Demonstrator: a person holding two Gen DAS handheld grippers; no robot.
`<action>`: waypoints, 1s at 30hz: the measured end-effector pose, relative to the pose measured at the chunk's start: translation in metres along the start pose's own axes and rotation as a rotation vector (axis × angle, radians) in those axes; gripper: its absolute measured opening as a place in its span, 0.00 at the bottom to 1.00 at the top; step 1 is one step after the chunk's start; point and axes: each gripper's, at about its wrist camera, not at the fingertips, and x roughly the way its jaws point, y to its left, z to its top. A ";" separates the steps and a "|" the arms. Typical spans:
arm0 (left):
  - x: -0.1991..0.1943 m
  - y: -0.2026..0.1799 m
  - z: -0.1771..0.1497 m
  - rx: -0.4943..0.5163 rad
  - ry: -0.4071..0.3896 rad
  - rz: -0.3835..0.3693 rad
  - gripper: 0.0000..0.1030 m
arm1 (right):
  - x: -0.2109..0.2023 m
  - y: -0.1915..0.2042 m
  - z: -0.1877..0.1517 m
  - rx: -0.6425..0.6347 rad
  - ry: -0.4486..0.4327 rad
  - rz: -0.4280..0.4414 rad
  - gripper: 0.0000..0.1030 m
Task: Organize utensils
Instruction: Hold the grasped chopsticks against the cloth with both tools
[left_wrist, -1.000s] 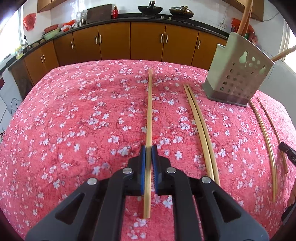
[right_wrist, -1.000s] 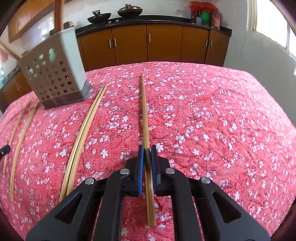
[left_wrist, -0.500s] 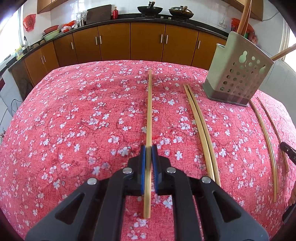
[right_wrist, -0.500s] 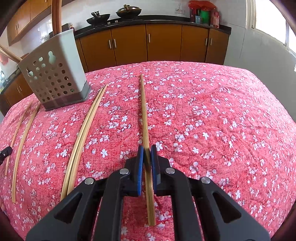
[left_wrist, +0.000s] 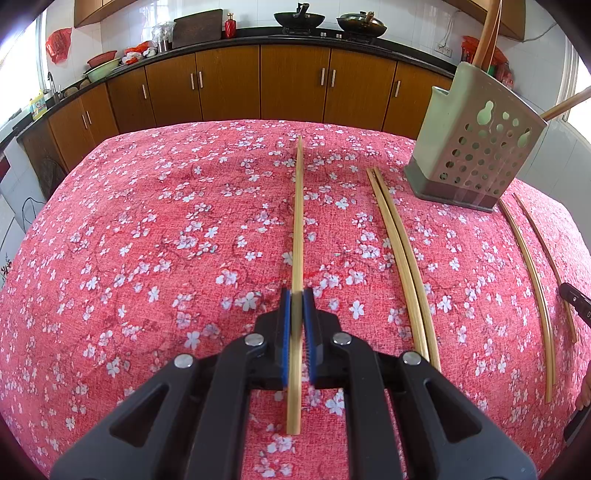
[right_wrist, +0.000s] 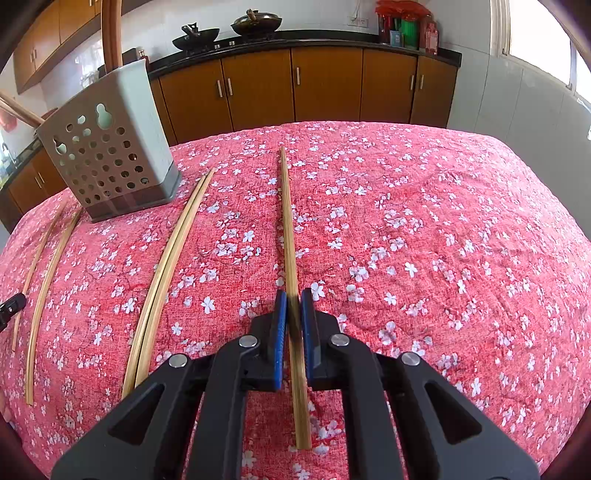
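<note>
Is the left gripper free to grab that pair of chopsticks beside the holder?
Probably not yet: the left gripper is shut on one chopstick. The pair itself lies uncovered close by.

Seen from two wrist-mounted fisheye cameras, each close above its own black fingers and angled down across a table under a red floral tablecloth (left_wrist: 155, 229) toward kitchen cabinets (right_wrist: 325, 85). Shared by both: the perforated utensil holder (left_wrist: 476, 147), right of the left gripper (left_wrist: 296, 299), left of the right gripper (right_wrist: 291, 299).
</note>
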 end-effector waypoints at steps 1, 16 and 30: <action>0.000 0.000 0.000 0.000 0.000 0.000 0.11 | 0.000 0.000 0.000 0.000 0.000 0.000 0.08; 0.000 0.000 0.000 0.000 -0.001 0.000 0.11 | 0.000 0.000 0.000 0.000 0.000 0.000 0.08; -0.001 0.000 0.000 0.008 -0.002 -0.002 0.11 | -0.002 -0.001 -0.001 0.001 0.000 -0.005 0.08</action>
